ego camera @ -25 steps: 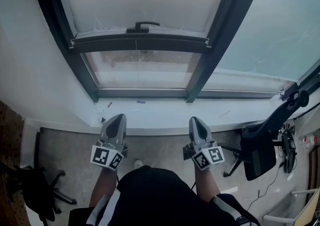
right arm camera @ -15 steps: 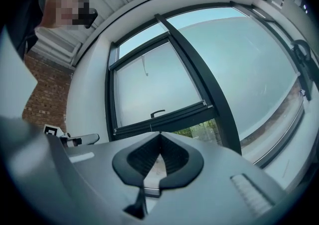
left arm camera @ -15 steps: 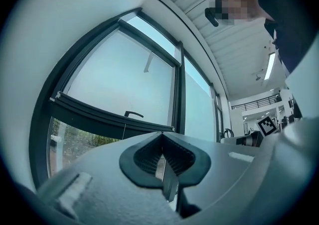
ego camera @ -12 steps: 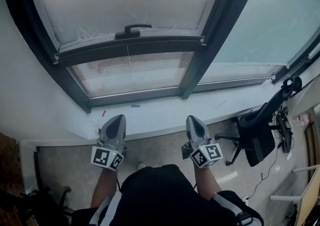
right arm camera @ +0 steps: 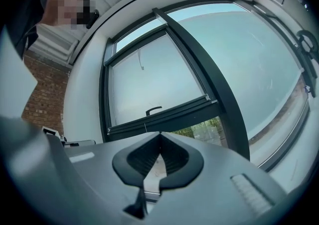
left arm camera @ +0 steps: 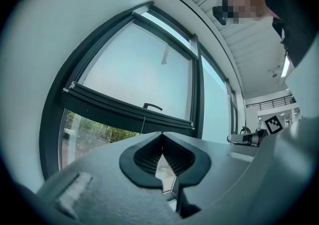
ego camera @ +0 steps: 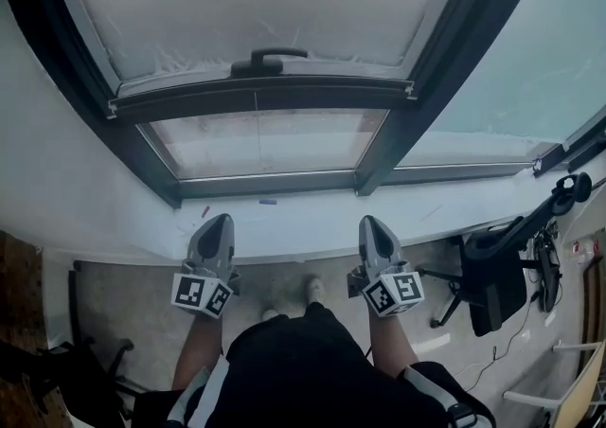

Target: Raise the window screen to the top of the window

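Left gripper [ego camera: 218, 223], right gripper [ego camera: 372, 223]: jaws together, empty.
I've brought both nearer the sill [ego camera: 303, 216] than a second ago; the handle [ego camera: 270, 61] sits ahead, between them.

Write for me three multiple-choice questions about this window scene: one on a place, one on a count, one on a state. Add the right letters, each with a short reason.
1. Where is the black handle?
A. on the sill
B. on the screen's bottom bar
C. on the chair

2. How many grippers does the head view show?
A. one
B. two
C. three

3. How are the fingers of the left gripper?
A. wide apart
B. shut on the handle
C. shut, with nothing between them

Answers:
1 B: the handle sits on the dark bar at the screen's lower edge.
2 B: the left gripper and the right gripper are the only two.
3 C: the fingers meet, well short of the window.
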`<state>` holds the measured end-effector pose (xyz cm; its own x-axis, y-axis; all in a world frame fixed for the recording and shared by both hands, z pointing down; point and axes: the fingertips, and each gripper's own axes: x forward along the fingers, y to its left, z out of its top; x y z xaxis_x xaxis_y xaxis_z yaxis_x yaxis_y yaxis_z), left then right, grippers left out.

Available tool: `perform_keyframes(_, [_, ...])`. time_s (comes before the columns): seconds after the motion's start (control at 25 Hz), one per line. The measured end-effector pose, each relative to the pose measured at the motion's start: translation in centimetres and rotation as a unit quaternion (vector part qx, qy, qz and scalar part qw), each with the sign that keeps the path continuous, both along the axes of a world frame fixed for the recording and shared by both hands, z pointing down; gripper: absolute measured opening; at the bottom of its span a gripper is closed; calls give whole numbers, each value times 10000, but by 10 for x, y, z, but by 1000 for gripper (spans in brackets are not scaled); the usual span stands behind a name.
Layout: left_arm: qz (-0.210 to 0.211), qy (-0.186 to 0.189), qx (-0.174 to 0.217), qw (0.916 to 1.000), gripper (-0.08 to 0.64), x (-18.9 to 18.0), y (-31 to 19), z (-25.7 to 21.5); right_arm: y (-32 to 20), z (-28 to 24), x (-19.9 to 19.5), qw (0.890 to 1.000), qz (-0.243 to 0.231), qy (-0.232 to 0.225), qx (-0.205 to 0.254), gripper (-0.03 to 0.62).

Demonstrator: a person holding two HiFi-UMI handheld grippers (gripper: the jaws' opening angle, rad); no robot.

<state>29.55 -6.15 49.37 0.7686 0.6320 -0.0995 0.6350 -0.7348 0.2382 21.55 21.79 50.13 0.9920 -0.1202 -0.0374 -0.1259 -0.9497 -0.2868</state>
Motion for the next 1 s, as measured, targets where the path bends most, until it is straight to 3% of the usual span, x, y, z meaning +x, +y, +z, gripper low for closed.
perform_keyframes(0.48, [-632,458,273,9966,2,50,49,-36,52,-33,100,9953,-828,505,-76,5])
perform_keyframes(0.72, [-572,497,485,9959,2,62,92,-39,70,-44,117,9915,-1118,619,-262,5])
perform_keyframes(1.0, [-335,392,630,9967,2,76,114,-29,96,-31,128,9940,-979,433,-244,5])
